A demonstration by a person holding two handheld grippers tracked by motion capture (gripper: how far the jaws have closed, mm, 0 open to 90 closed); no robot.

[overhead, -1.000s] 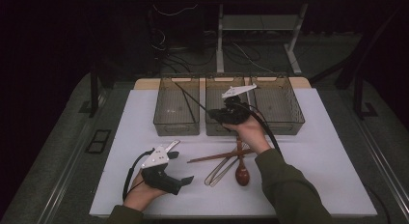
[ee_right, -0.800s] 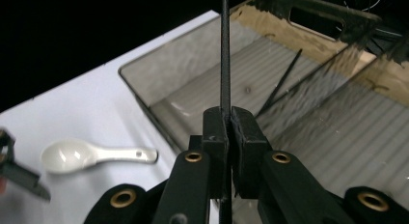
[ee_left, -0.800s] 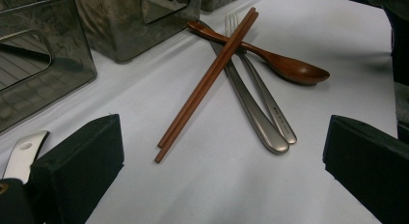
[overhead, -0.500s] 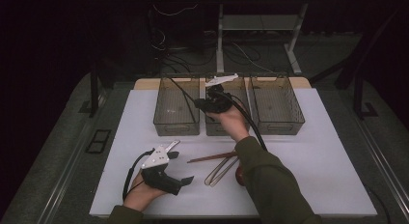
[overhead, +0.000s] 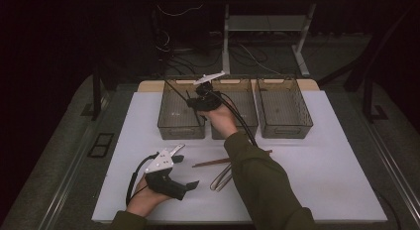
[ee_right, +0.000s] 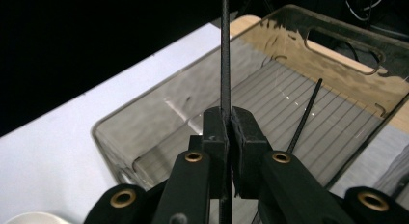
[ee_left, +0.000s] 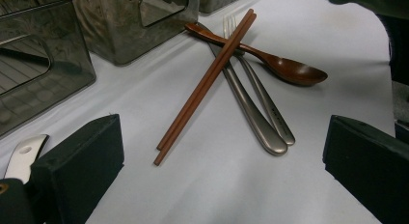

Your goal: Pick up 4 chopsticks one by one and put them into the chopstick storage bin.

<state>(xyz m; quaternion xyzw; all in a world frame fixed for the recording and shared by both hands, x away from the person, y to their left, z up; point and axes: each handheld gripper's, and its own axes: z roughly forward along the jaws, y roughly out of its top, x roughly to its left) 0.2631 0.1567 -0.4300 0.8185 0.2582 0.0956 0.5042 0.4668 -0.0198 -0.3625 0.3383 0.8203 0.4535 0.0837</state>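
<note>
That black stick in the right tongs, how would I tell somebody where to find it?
Look at the white table and its row of three smoky see-through bins. Over the leftmost bin hang the right tongs, shut on one thin black chopstick. The loose chopsticks by the spoon are reddish-brown; this one is black and off the table.

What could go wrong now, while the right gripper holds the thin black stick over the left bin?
1. The right gripper pinches the black chopstick only near its lower end, so it may swing or slip.
2. Another black chopstick already leans in the left bin; the new one could knock it.
3. The sleeve lies across the cutlery pile and may drag it.
</note>
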